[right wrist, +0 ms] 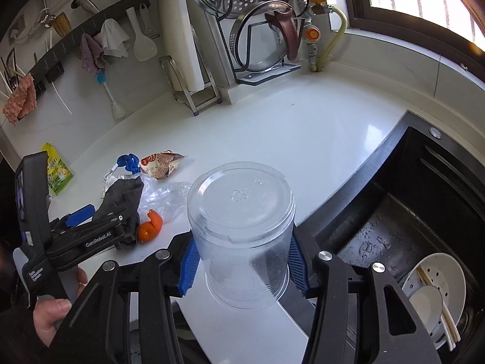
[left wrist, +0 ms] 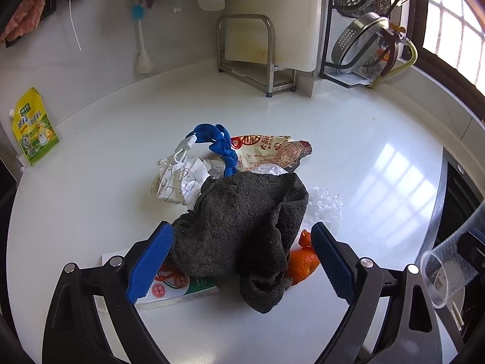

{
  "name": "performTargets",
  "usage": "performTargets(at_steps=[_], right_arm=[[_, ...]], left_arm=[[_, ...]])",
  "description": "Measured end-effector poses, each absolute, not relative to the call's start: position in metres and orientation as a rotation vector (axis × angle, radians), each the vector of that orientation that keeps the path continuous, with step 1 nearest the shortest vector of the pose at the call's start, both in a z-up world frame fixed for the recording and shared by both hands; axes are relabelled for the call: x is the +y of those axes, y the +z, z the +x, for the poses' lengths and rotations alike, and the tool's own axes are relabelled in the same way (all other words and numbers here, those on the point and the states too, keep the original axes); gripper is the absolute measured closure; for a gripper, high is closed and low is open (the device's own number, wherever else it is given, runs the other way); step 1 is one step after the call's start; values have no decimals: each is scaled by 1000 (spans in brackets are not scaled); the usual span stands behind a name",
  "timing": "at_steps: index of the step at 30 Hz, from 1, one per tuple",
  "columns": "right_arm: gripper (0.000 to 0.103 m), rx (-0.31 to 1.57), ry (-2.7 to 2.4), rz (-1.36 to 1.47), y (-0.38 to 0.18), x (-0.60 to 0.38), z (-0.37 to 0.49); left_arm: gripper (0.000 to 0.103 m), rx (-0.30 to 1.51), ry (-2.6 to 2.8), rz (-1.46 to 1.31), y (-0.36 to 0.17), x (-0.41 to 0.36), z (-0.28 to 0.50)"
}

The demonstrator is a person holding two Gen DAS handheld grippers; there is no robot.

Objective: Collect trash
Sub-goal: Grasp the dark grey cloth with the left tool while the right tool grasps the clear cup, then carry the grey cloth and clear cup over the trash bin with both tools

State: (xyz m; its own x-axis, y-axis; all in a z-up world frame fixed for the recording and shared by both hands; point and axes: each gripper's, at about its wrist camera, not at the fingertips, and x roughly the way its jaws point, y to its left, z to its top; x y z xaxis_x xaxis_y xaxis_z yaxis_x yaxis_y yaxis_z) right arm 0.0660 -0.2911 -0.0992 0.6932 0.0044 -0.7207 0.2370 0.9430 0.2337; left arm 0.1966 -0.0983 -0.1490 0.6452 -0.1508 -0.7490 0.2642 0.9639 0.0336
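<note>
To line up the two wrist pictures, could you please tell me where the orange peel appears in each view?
Left wrist: the orange peel lies low and right of centre, just inside the left gripper's right-hand finger, partly behind the dark cloth.
Right wrist: the peel sits left of centre, between the dark cloth and the clear cup in the right gripper.
Shared landmark: the yellow-green pouch against the wall.
</note>
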Motion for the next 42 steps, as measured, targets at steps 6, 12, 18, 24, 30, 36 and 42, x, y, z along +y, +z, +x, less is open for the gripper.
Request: performTargets(at_steps=[6, 12, 18, 24, 30, 36, 42], right_arm=[[54, 824, -137, 378, -112, -299, 46], [54, 814, -144, 426, -109, -306, 32], [54, 793, -137, 436, -99, -306, 22], [54, 770, -131, 429, -83, -305, 12], [54, 753, -110, 415, -62, -301, 5], [54, 762, -54, 400, -46, -291, -2], [54, 800, 25, 359, -33, -275, -10]], left_arm=[[44, 851, -216, 217, -156, -109, 195], [80, 859, -266, 204, -145, -112, 190], [85, 842, -286, 166, -118, -106, 187], [85, 815, -279, 133, -81, -90, 180], [85, 803, -270, 103, -52, -70, 166], [86, 798, -246, 109, -37, -46, 131], [86, 837, -206, 93, -39, -20, 90]])
